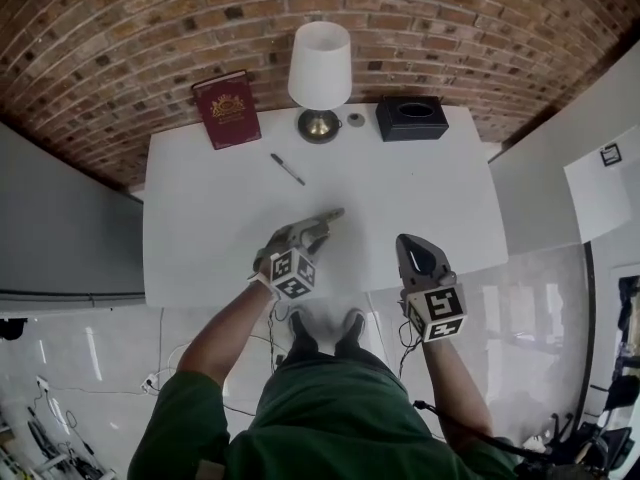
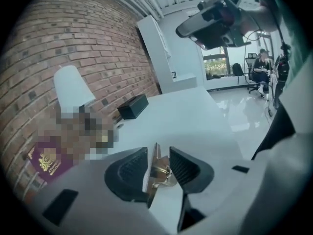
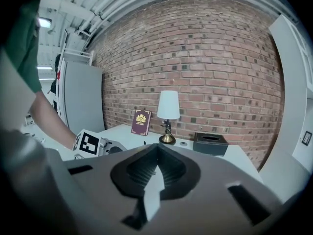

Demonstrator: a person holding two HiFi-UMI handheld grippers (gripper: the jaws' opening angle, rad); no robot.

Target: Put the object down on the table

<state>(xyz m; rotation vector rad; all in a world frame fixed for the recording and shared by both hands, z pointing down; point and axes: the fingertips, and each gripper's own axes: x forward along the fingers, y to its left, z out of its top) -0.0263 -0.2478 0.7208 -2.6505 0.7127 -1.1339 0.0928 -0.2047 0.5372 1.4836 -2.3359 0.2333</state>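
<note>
Left hand: the bare left forearm [image 1: 225, 333] reached forward over the near edge of the white table [image 1: 420, 178]. It held the left gripper [image 2: 158, 153] low over the tabletop, jaws pointing ahead and a little to the right. Right hand: the arm was bent close to the body, and the right gripper [image 3: 156, 151] was held back at the table's near edge, pointing straight ahead.

We saw the left jaws standing apart with a metal clip [image 2: 159, 173] between them. Its flat plate lay against the left pad, and a gap separated its wire loops from the right pad. The right jaws were together, pad against pad.

The clip was a thin silvery plate set on edge, with brass-coloured wire loops on the side facing the right pad. Its lower end was cut off behind the left gripper's body, so we could not tell whether it touched the table. From the head view the jaws covered it almost wholly.

Ahead of the left jaws lay a pen [image 1: 287, 169]. Beyond it, along the table's far edge, stood a red book [image 1: 227, 108] to the left, a white-shaded lamp [image 1: 320, 68] straight ahead and a black box [image 1: 411, 118] to the right. In the left gripper view the lamp's foot could not be made out. A brick wall [image 1: 150, 28] closed the scene behind them.
</note>
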